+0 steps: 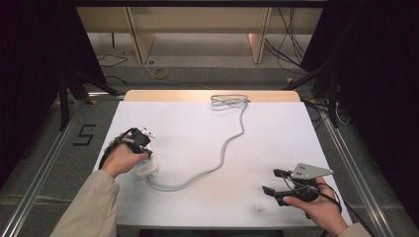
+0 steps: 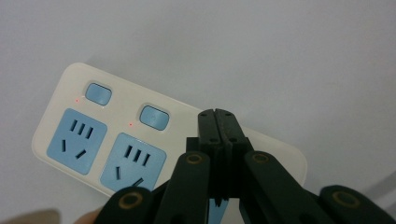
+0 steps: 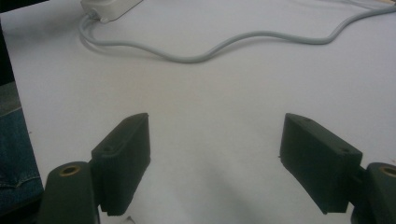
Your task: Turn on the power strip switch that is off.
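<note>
From above, the left gripper (image 1: 140, 140) hangs over a white power strip (image 1: 146, 170) at the table's (image 1: 276, 133) left edge, its grey cord (image 1: 225, 148) snaking to the far side; the right gripper (image 1: 276, 181) rests near the right corner. In the left gripper view the jaws are pressed together, empty, over the strip (image 2: 60, 107), beside a blue switch (image 2: 154, 116). In the right gripper view the jaws stand wide apart over bare table, strip (image 3: 109, 8) far off.

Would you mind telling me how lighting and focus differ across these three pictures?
High view: the white table is evenly lit, the surroundings dark, fine detail soft. Left gripper view: the power strip is fairly sharp, the left gripper with shut jaws looms dark and soft. Right gripper view: the grey cable is clear, with soft shadows below the open right gripper.
</note>
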Motion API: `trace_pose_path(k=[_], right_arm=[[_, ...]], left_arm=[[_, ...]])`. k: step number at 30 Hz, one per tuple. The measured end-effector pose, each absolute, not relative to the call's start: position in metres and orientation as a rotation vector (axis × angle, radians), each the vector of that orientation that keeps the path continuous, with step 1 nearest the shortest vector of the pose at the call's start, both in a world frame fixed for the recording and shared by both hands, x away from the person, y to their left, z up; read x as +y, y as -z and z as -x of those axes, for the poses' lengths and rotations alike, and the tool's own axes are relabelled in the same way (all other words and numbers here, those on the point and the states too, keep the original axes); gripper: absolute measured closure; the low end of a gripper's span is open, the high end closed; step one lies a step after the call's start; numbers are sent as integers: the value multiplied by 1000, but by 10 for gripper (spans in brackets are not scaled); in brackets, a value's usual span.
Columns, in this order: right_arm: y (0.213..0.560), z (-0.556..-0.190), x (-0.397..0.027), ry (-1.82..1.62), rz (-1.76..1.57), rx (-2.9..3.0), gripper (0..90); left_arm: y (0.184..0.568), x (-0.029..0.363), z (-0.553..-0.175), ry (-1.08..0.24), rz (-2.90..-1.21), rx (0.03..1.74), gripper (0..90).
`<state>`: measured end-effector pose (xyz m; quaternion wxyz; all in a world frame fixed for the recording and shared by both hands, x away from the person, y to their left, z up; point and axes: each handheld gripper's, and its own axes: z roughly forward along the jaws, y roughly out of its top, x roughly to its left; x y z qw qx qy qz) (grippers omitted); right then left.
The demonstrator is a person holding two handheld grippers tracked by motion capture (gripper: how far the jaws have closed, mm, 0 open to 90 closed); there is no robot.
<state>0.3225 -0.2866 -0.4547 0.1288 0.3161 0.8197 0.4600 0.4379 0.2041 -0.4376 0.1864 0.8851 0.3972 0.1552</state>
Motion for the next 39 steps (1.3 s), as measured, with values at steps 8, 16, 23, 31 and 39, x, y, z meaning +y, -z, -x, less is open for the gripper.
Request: trace_pose_path(k=[8,16,23,31,39], right_arm=[[455,-323,-286,-1339,-918,2384,250],[455,-322,-286,-1337,-919,2386,250],[455,-322,-286,-1338,-919,2386,250],[454,-322,-286,-1342,-919,2383,254],[454,-322,-286,-1343,-916,2381,255]], left_arm=[[439,203,-439,-426,-2500,1120,898],[438,203,-439,-424,-2509,1119,899],[438,201,-440,-426,-2514,1124,899],[439,201,-441,-416,-2520,1133,899],[439,199,-442,-409,-2526,1155,899]])
